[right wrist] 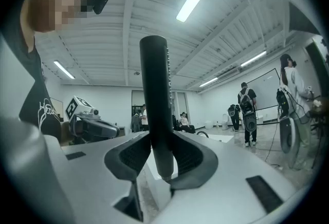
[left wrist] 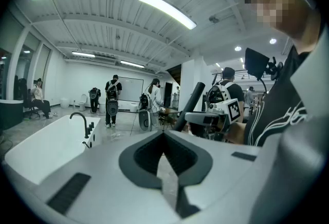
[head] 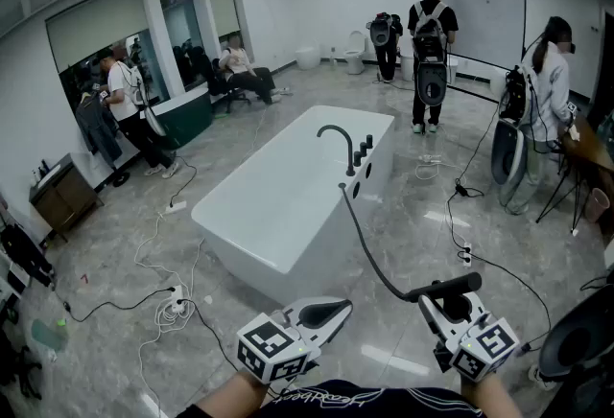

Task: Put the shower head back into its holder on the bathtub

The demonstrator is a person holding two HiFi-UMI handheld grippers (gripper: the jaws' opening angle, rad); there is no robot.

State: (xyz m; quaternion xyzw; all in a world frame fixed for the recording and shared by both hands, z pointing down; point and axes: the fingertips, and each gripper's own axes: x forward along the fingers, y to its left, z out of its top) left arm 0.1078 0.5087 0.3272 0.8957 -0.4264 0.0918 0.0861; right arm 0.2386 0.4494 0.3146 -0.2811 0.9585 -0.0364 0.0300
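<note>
Your right gripper point(right wrist: 160, 142) is clamped on the black shower head point(right wrist: 154, 79), jaws spread wide around its handle, and the wand stands straight up between them in the right gripper view. From the head view it lies crosswise in that grip, out over the floor point(head: 413, 215) and well apart from the bathtub point(head: 278, 191). Its hose point(head: 369, 251) runs in a loose curve from the handle to the right rim of the tub, meeting it just this side of the faucet point(head: 338, 140) and the row of knobs point(head: 363, 150). That's where I'd judge the holder sits, though it's too small to pick out. Your left gripper point(left wrist: 163, 134) is closed on nothing, jaws together, low beside the right one. So the pick-up is done and the shower head is in hand. Left to do, as I read it: carry it across to that right rim, line the handle up with the holder, seat it, and let go.
</note>
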